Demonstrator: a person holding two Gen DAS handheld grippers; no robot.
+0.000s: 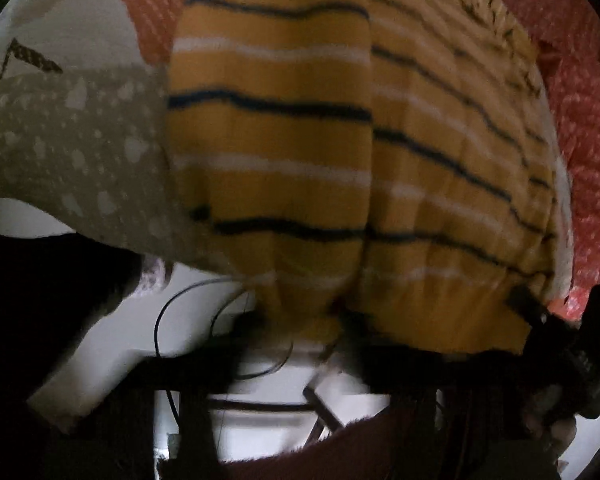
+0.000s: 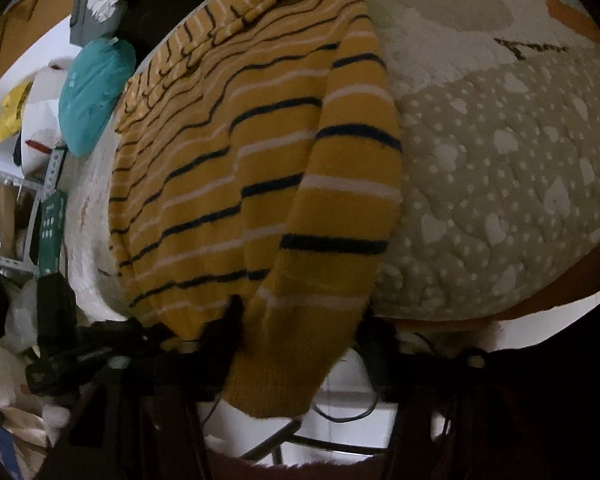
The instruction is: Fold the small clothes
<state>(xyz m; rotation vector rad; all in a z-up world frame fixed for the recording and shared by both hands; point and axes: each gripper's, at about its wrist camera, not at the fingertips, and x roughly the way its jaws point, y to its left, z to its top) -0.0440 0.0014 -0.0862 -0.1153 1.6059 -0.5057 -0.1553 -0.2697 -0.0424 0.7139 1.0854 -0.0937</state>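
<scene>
A mustard sweater (image 1: 280, 140) with dark and white stripes lies over a quilted grey blanket (image 1: 60, 152). Its lower edge bunches at the bottom centre of the left wrist view, where my left gripper (image 1: 300, 318) is shut on it. The right gripper (image 1: 540, 312) shows at the hem's right corner. In the right wrist view, a sleeve (image 2: 340, 200) of the sweater (image 2: 220, 180) runs down between the dark fingers of my right gripper (image 2: 302, 324), which press its two sides. Its cuff (image 2: 272, 392) hangs below them. The left gripper (image 2: 148, 332) sits at the hem to the left.
The dotted blanket (image 2: 500, 180) spreads to the right of the sweater. A red patterned cloth (image 1: 580, 120) lies beyond the sweater's far side. A teal bag (image 2: 92, 92), a metal shelf frame (image 2: 48, 184) and clutter stand at the left. A black cable (image 1: 188, 320) loops below the blanket's edge.
</scene>
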